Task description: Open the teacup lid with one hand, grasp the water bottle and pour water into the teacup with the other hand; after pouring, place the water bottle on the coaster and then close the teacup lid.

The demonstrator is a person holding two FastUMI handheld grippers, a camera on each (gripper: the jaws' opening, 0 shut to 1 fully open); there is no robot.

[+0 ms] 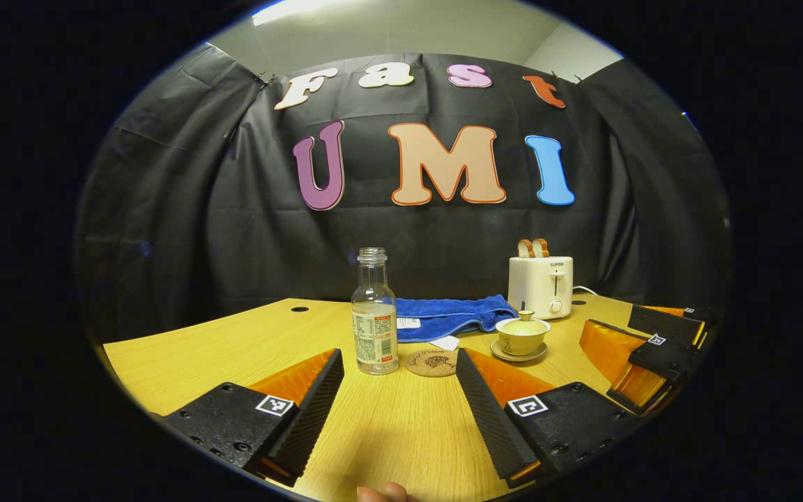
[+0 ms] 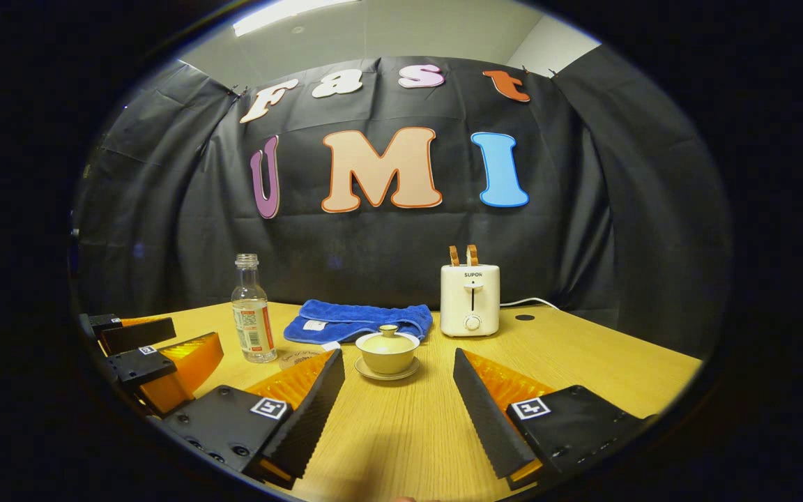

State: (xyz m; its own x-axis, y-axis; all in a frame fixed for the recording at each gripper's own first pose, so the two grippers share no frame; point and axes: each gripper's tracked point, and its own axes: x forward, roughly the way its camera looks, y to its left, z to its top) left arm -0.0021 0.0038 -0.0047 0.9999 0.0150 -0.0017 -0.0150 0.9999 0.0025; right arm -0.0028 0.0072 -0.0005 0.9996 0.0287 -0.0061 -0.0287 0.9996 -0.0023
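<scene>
A clear uncapped water bottle [image 1: 374, 317] with some water stands upright on the wooden table [image 1: 185, 362], ahead of my open left gripper [image 1: 399, 364]. Just right of the bottle lies a round cork coaster [image 1: 431, 362]. A pale lidded teacup [image 1: 523, 335] sits on its saucer further right. In the right gripper view the teacup [image 2: 387, 351] with its knobbed lid stands straight ahead of my open right gripper [image 2: 398, 366], the bottle [image 2: 252, 314] to its left, the coaster [image 2: 298, 359] partly behind a finger. Both grippers hold nothing.
A blue towel [image 1: 447, 315] lies behind the cup. A white toaster [image 1: 541, 284] with two bread slices stands at the back, its cord trailing right. The right gripper [image 1: 642, 352] shows at the left gripper view's right edge; the left gripper [image 2: 150, 359] at the other view's left.
</scene>
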